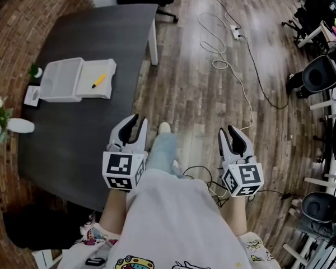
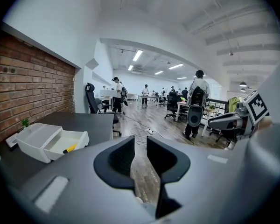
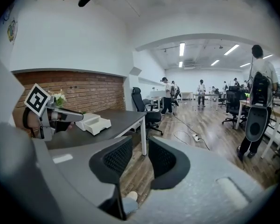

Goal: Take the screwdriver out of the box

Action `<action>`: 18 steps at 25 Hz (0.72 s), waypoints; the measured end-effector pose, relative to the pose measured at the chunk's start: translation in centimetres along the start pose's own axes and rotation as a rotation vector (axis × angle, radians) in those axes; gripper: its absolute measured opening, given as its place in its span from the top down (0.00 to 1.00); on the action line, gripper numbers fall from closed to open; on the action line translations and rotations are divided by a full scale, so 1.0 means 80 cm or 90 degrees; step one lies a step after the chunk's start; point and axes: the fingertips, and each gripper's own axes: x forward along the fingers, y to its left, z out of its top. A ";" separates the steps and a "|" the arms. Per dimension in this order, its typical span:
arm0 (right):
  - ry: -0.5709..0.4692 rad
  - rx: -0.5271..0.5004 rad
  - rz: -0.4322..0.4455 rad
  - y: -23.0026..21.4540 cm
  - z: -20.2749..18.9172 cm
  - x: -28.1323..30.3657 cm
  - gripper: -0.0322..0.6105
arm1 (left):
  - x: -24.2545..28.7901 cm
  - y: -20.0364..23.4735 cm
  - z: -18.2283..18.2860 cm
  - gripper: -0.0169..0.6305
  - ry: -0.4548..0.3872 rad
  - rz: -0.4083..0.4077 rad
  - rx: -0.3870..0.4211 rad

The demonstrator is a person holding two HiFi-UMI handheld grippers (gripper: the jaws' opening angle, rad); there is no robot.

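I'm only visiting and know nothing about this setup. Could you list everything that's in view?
table: one, dark grey, upper left
box: one, white, open in two side-by-side halves, on the table
screwdriver: one, yellow handle, lying in the box's right half
vase with flowers: one, white, at the table's left edge
small plant: one, green, left of the box
floor: wooden, brown, right of the table
cable with power strip: one, white, on the floor
office chairs: several, black, right edge
people: several, far across the room
left gripper: one, black jaws, open, empty
right gripper: one, black jaws, open, empty
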 end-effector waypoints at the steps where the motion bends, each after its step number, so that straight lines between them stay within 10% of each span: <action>1: -0.001 0.000 -0.001 -0.003 0.005 0.010 0.79 | 0.009 0.005 0.005 0.85 -0.002 -0.001 -0.002; 18: -0.003 -0.013 0.007 -0.023 0.116 0.212 0.76 | 0.157 0.137 0.097 0.82 -0.030 -0.008 -0.027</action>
